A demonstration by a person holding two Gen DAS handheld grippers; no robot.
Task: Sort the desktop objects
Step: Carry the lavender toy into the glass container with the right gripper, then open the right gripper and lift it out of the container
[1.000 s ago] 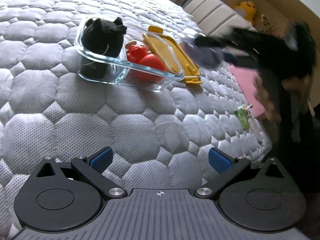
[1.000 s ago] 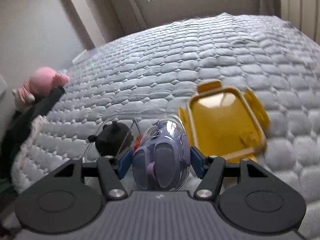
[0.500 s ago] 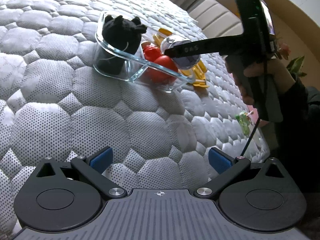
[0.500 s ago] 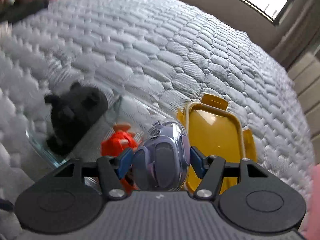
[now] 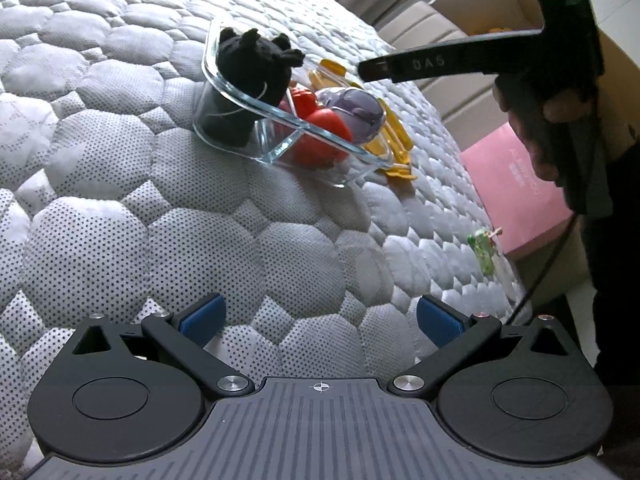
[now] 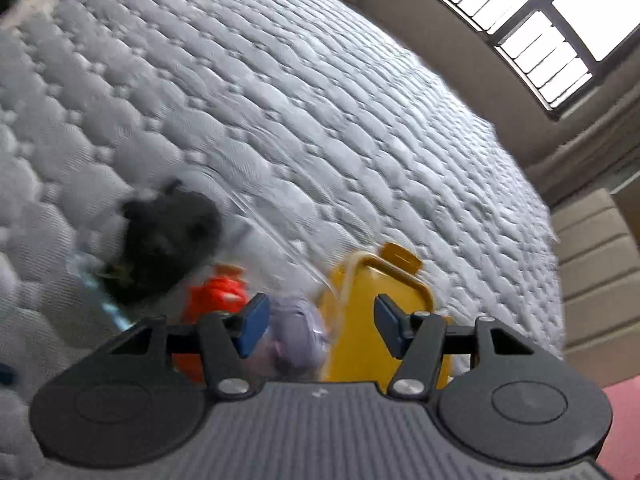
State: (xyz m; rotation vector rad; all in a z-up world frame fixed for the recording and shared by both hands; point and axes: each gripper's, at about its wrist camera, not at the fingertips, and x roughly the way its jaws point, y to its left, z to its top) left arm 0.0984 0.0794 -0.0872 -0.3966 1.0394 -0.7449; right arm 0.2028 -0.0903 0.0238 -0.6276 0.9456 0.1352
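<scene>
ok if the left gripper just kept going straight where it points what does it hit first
Probably the bed itself: the left gripper is open over bare quilt. Further along, the glass box with the black plush sits slightly left of centre, though depth is hard to judge in this fisheye view.

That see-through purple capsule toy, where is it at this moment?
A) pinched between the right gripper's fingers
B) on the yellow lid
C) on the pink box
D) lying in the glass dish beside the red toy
D: the left wrist view shows the purple capsule toy inside the glass dish next to the red toy, while the right gripper is open with nothing between its fingers.
</scene>
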